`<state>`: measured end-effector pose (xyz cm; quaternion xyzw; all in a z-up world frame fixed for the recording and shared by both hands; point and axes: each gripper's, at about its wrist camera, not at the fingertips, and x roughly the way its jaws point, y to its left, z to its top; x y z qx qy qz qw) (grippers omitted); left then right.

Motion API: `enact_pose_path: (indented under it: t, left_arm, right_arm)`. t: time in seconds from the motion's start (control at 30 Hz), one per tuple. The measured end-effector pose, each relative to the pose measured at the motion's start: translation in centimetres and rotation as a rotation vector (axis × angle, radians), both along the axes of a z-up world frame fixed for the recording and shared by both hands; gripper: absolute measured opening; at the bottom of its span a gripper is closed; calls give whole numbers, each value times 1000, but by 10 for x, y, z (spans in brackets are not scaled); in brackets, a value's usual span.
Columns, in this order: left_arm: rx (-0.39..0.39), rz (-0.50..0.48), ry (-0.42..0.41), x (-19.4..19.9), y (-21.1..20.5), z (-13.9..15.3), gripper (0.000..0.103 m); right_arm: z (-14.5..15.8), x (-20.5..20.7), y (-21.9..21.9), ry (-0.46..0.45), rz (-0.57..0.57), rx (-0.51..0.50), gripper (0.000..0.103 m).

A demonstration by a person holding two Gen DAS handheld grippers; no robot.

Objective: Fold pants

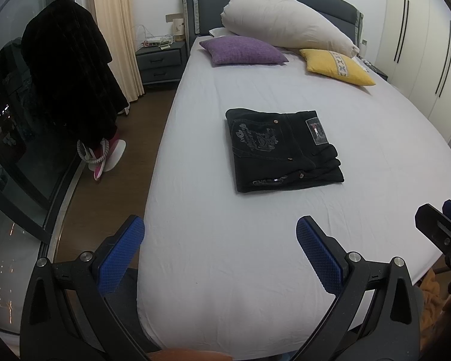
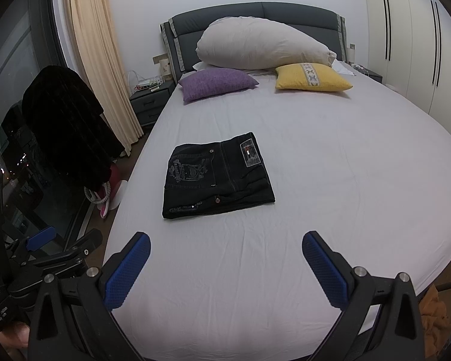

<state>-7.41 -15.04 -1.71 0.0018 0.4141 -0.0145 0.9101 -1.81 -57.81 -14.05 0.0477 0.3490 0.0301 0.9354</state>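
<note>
**Folded pants lie ahead of two spread, empty grippers**

The pants (image 1: 282, 147) lie as a compact black bundle on the bed (image 1: 255, 240), on the pale sheet, well short of the purple cushion (image 1: 243, 49) and the yellow cushion (image 1: 339, 66) near the headboard. They look folded into a stack of layers, with the embroidered back pocket and a brand patch on top, so the task appears largely done.

The left gripper (image 1: 219, 255) hovers above the foot of the bed with its blue pads wide apart and nothing between them. The right gripper (image 2: 225, 267) is likewise spread and empty. Neither touches the pants; both are well apart from them, nearer the foot.

From the left gripper the pants lie ahead and slightly to the right; from the right gripper, ahead and slightly to the left. So the bundle sits between the two, and neither looks clearly nearer. Its long side runs roughly across the bed, the thick folded edges facing the grippers.

The inner layers are hidden under the top fold, so whether the legs lie evenly inside cannot be told. The pocket embroidery is too small to read.
</note>
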Motion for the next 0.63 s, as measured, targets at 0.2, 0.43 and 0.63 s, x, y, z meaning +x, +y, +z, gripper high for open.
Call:
enact_pose_path:
  t: [0.2, 0.43, 0.63]
  left_arm:
    - [1, -6, 9, -1, 2, -3, 103]
    - [11, -12, 15, 0, 2, -2, 103]
    - [22, -18, 12, 0, 0, -1, 103]
  right_arm:
    - [-5, -8, 2, 6, 3, 2, 103]
    - [-11, -13, 3, 17, 3, 8, 103]
    - [-13, -20, 4, 26, 3, 15, 103]
